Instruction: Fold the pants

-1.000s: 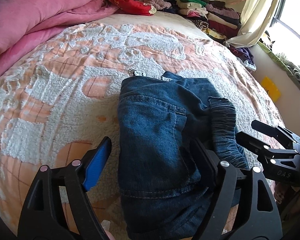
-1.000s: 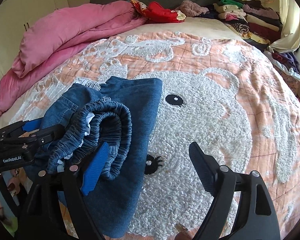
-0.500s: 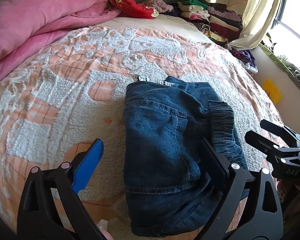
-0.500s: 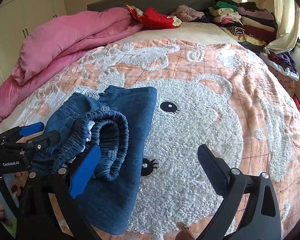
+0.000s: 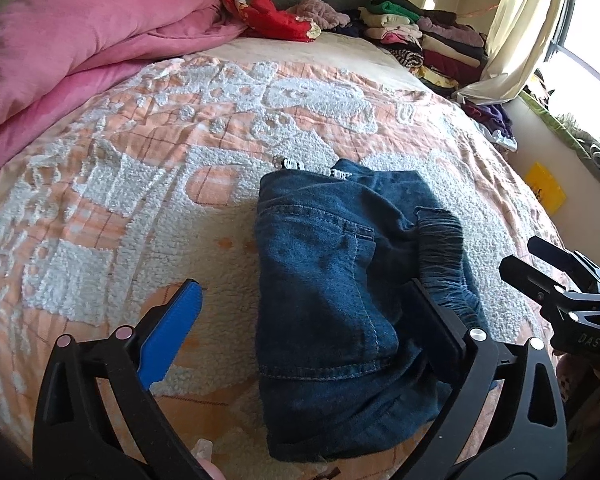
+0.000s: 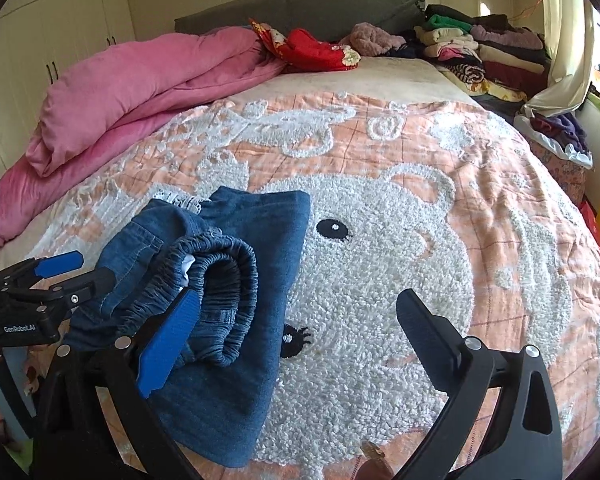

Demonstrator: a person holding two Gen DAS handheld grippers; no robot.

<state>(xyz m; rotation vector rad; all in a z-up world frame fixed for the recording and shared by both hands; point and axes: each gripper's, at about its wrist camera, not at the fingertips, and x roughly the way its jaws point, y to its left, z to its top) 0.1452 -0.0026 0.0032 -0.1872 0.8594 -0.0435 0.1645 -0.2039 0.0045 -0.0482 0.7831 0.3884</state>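
Note:
Dark blue denim pants [image 5: 332, 296] lie folded in a compact bundle on the bed, the elastic waistband [image 5: 440, 252] curled on top at the right; they also show in the right wrist view [image 6: 240, 280]. My left gripper [image 5: 308, 320] is open and empty, just in front of the bundle, its right finger over the denim. My right gripper [image 6: 300, 332] is open and empty, its blue-padded left finger beside the waistband roll [image 6: 224, 304]. The other gripper shows at each view's edge: the right [image 5: 560, 280], the left [image 6: 52, 276].
The bed carries an orange and white fleece blanket [image 6: 400, 280] with a bear face. A pink duvet [image 5: 80, 48] is heaped at the far left. Red clothes [image 6: 320, 50] and stacked folded garments [image 6: 480, 56] lie by the grey headboard. A curtain [image 5: 512, 32] and window are at the right.
Both grippers have pulled back and risen from the folded pants, which now look smaller and farther. The pants themselves have not moved. Both stay open.

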